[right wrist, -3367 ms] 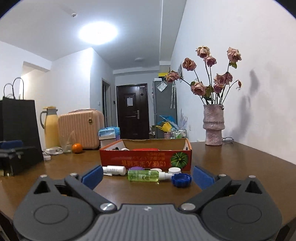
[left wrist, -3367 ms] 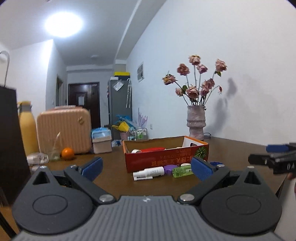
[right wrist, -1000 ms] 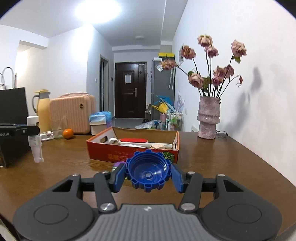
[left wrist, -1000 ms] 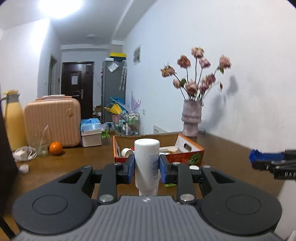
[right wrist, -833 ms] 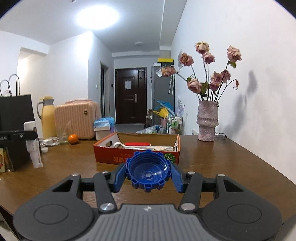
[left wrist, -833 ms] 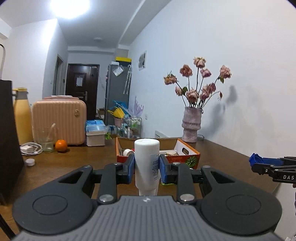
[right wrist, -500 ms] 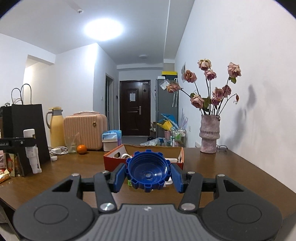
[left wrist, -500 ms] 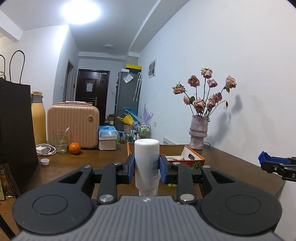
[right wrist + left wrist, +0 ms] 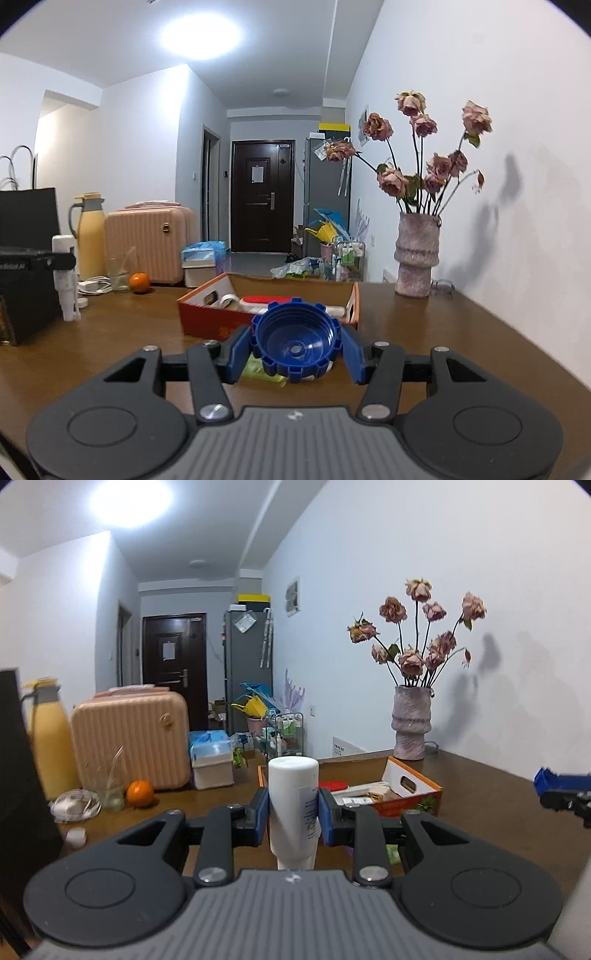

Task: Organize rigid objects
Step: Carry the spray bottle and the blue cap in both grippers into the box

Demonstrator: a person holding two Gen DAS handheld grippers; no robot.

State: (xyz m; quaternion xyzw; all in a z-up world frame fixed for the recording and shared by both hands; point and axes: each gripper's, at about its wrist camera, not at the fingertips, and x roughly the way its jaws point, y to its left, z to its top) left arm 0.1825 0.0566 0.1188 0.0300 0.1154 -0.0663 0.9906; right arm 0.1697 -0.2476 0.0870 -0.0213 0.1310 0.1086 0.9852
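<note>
Wooden table (image 9: 443, 332), green item (image 9: 258, 369) half-hidden

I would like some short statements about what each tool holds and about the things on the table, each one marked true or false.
1. The left tool is shut on a white bottle. True.
2. The right tool holds a green bottle. False: it is shut on a blue cap, open side toward the camera.
3. The orange box on the table already has things in it. True.
4. The vase of flowers stands inside the box. False: it stands on the table beyond the box, near the wall.
5. The white bottle lies flat between the pads. False: it is held roughly upright.
</note>
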